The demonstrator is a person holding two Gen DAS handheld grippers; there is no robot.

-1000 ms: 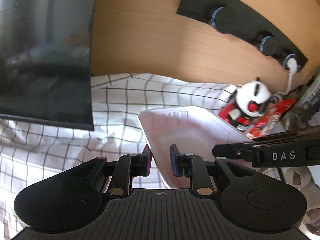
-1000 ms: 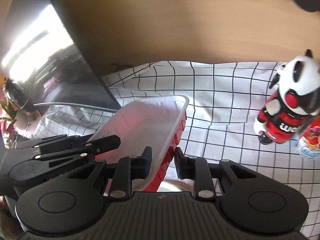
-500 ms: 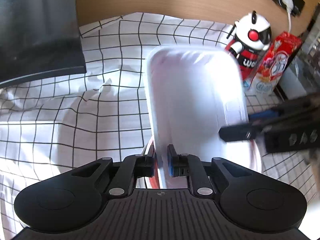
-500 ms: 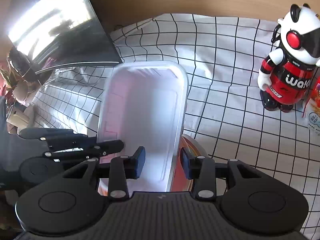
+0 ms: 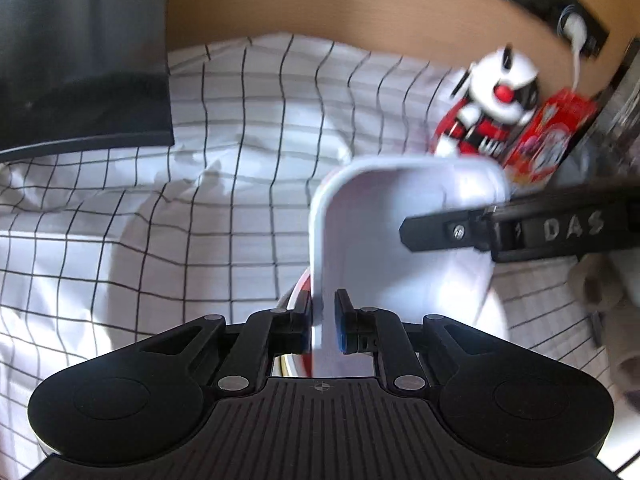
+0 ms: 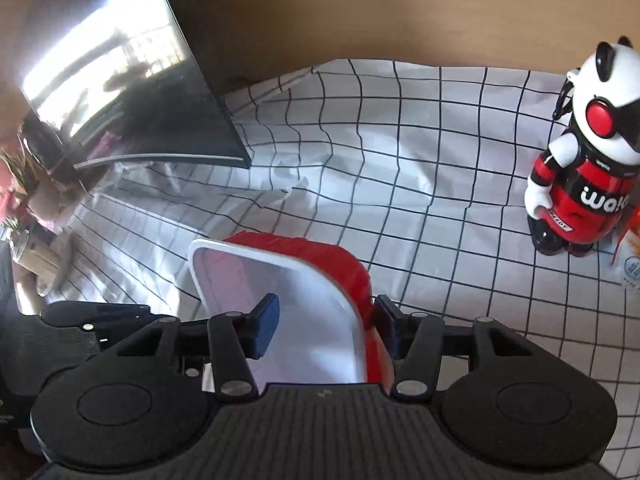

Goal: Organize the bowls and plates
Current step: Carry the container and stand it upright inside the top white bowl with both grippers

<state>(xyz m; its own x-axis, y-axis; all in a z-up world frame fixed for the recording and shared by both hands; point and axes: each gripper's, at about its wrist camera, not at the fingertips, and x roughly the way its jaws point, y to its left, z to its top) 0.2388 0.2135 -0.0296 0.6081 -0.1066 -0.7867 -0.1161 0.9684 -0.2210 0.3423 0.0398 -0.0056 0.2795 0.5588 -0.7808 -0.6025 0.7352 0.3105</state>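
Observation:
A rectangular tray, white inside [image 5: 400, 240] and red outside [image 6: 320, 256], is tilted with its far end raised over the checked cloth. My left gripper [image 5: 324, 320] is shut on the tray's left rim. My right gripper [image 6: 324, 324] straddles the right rim with its jaws opening; the left pad [image 6: 264, 320] stands clear inside the tray. The edge of a round dish [image 5: 298, 300] shows under the tray's near end. One right finger [image 5: 440, 232] reaches over the tray in the left wrist view.
A black monitor [image 6: 132, 92] stands at the back left. A panda robot figure [image 6: 580, 168] and a red carton [image 5: 552, 136] stand at the right. Paper rolls [image 5: 596, 288] lie by the right edge. A wooden wall [image 6: 360, 12] closes the back.
Both grippers have sunk with the tray toward the cloth. The left jaws closed tight on the rim. The right jaws, shut on the rim before, have spread apart.

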